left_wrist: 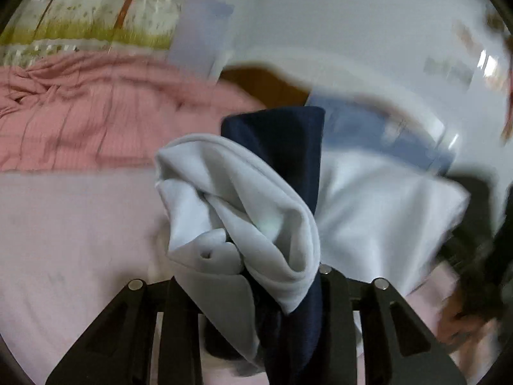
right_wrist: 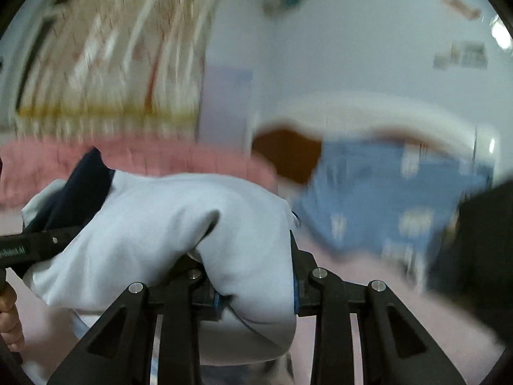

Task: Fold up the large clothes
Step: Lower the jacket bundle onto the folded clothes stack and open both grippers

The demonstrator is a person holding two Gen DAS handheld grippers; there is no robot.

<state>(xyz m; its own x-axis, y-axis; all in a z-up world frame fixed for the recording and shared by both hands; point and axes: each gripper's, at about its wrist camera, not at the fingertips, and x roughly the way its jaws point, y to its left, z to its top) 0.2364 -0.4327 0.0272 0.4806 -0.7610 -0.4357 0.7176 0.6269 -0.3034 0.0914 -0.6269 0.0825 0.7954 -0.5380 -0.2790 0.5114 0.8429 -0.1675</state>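
Step in hand, as judged: carrying a gathered garment above the bed.

Left gripper (left_wrist: 256,292): clamped on a bunched fold of the white-and-navy garment (left_wrist: 243,211), fabric rising toward 12 o'clock, pink sheet (left_wrist: 64,240) at 9 o'clock.

Right gripper (right_wrist: 247,276): clamped on the white body of the same garment, cloth draped toward 9 o'clock, blue patterned cloth (right_wrist: 384,199) at 2 o'clock.

Next move, as judged: lowering onto bare sheet, keeping both edges taut and level.

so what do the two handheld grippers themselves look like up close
Both are matte black plastic. The left gripper and right gripper each show angular finger links with triangular cut-outs and round silver pivot pins. From the right wrist view, the left one's black side carries small white lettering, too blurred to read.
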